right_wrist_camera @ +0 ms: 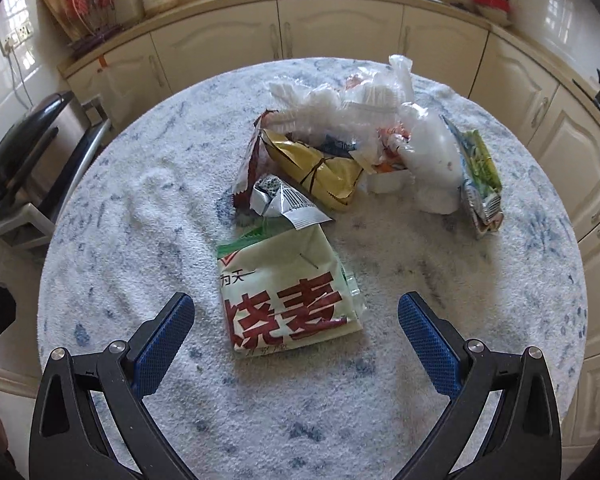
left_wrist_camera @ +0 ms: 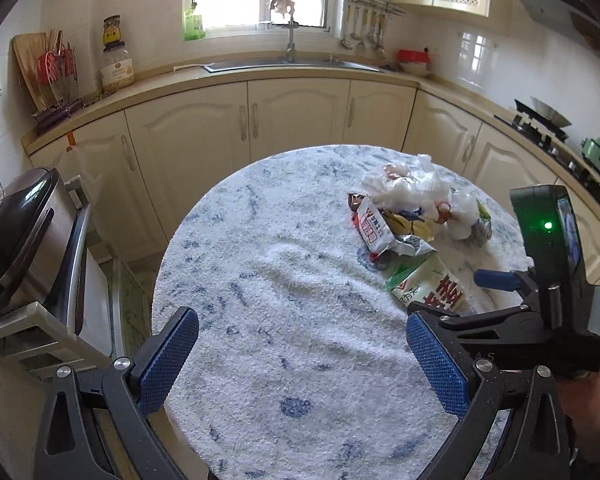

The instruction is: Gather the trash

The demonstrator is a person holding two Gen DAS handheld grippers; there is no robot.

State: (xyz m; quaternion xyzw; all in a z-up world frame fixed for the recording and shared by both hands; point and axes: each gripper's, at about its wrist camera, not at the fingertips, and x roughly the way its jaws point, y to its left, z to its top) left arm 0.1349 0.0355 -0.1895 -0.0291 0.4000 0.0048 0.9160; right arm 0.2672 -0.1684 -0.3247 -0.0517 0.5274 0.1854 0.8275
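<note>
Right wrist view: the right hand-held gripper [right_wrist_camera: 296, 320] is held wide open and empty above the round surface covered in white-and-blue cloth [right_wrist_camera: 140, 216], with the pale green flat plastic food bag printed in red characters [right_wrist_camera: 288, 292] lying just ahead between its fingers. The bag is judged light, limp and slippery; a pinch across its near edge is advised. The left hand-held gripper [left_wrist_camera: 302, 340] is also open, empty.

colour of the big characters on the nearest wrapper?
Dark red, on the pale green wrapper. Clearest in the right wrist view, lying flat between the open right tongs.
</note>
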